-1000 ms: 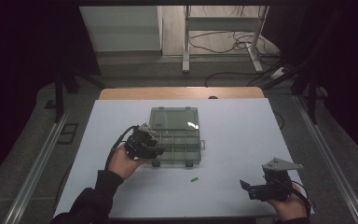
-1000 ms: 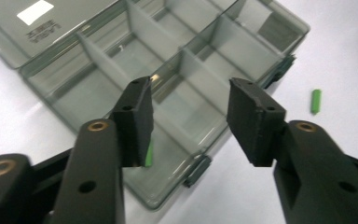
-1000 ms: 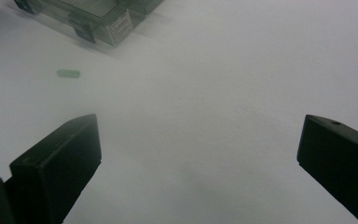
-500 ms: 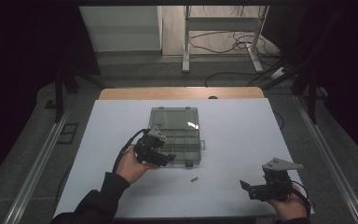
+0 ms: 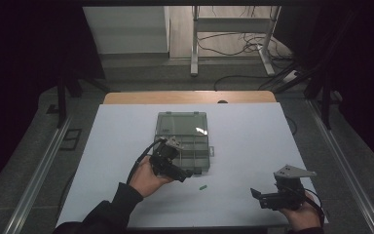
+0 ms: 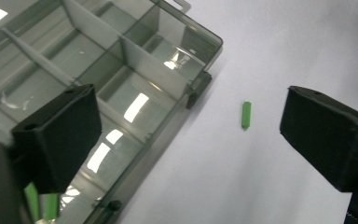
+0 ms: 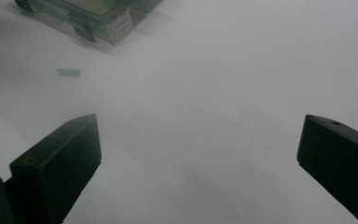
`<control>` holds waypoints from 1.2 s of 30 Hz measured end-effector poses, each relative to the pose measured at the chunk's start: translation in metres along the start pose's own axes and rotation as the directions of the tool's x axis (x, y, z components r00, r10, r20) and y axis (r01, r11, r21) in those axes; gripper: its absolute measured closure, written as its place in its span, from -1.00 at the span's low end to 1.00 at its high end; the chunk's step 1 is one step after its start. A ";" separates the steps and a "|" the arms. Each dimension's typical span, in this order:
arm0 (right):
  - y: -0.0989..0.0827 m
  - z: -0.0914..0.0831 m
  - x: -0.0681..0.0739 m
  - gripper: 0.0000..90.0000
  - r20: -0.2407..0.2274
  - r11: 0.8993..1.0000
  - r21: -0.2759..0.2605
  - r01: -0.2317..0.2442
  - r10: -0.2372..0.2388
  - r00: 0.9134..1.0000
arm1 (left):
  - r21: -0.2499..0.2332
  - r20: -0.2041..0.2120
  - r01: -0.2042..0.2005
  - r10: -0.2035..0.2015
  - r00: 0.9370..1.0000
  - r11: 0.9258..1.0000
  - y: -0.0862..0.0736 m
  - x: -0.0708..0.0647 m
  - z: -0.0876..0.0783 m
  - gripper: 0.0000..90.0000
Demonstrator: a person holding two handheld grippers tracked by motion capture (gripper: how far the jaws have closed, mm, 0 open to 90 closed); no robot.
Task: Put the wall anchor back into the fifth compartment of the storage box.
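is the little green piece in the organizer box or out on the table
Out: the green piece lies on the white table beside the organizer box.

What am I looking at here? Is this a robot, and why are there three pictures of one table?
No robot: a person sits at a white table holding a pair of hand-held tongs in each hand. The high view looks down from above; the other two come from small cameras riding on each pair of tongs, looking along their black jaws. The left tongs hover at the near edge of a clear plastic compartment box, lid open. Their jaws have just been opening and stand wide, nothing between them. A small green piece lies loose on the table beside the box, and more green shows inside one compartment. The right tongs wait apart, open and empty.
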State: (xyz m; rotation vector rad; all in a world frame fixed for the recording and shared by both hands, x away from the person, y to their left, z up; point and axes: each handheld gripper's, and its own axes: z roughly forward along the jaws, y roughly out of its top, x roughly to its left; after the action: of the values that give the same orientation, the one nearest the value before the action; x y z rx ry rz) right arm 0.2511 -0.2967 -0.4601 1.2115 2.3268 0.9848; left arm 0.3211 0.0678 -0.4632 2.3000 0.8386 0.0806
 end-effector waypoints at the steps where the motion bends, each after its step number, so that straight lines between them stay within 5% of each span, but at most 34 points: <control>1: 0.000 0.000 0.000 -1.00 0.000 1.000 0.000 0.000 0.000 1.000 | 0.003 0.000 -0.003 0.003 1.000 1.000 0.000 -0.002 0.001 -0.91; 18: 0.000 0.000 0.000 -1.00 0.002 1.000 0.006 0.003 -0.003 1.000 | 0.061 0.064 -0.088 0.084 0.994 0.994 0.002 -0.032 0.031 -0.91; 25: 0.000 0.001 0.000 -1.00 0.005 1.000 0.009 0.005 -0.005 1.000 | 0.099 0.074 -0.130 0.123 0.990 0.987 0.001 -0.041 0.041 -0.58; 36: 0.000 0.001 0.001 -1.00 0.005 1.000 0.012 0.007 -0.007 1.000 | 0.166 0.114 -0.170 0.153 0.982 0.971 0.002 -0.043 0.057 0.20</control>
State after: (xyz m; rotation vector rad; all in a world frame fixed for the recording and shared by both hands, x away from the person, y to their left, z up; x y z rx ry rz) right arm 0.2515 -0.2957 -0.4608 1.2086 2.3346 0.9654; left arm 0.3036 0.0090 -0.4987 2.5121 0.6272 -0.0384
